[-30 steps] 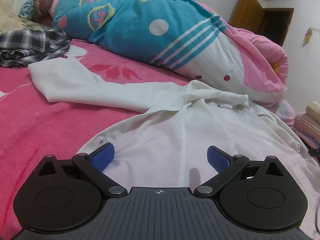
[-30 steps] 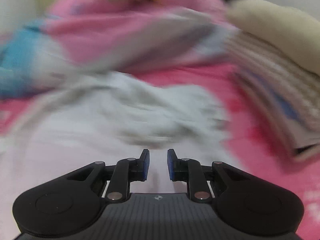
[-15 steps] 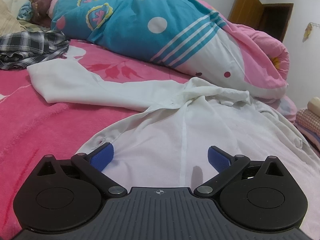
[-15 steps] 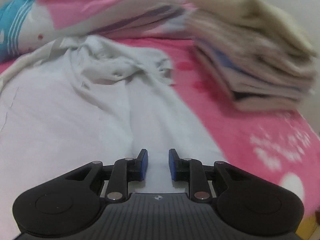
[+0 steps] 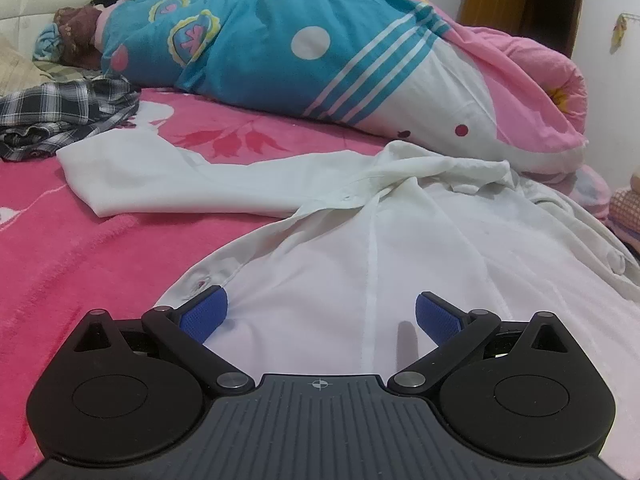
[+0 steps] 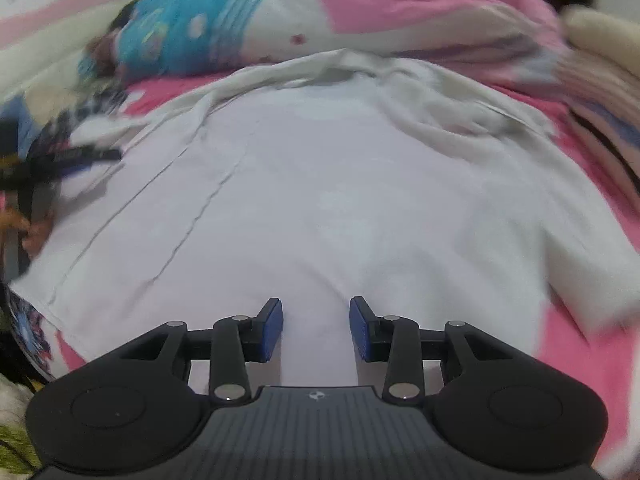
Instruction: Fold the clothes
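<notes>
No readable text, labels, brands or numbers in either view. Only mark: small crosshair symbol on grey ribbed body of each hand-held gripper, lower centre of frame.

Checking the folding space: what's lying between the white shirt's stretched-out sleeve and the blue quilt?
In the left wrist view, only bare pink blanket with a red leaf print lies between the sleeve and the blue quilt.

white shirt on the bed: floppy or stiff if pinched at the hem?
Likely floppy: the white shirt lies creased, its sleeve trailing limp. Probably light, since pink bedding tints through. It may drag on the fuzzy blanket rather than slide.
</notes>
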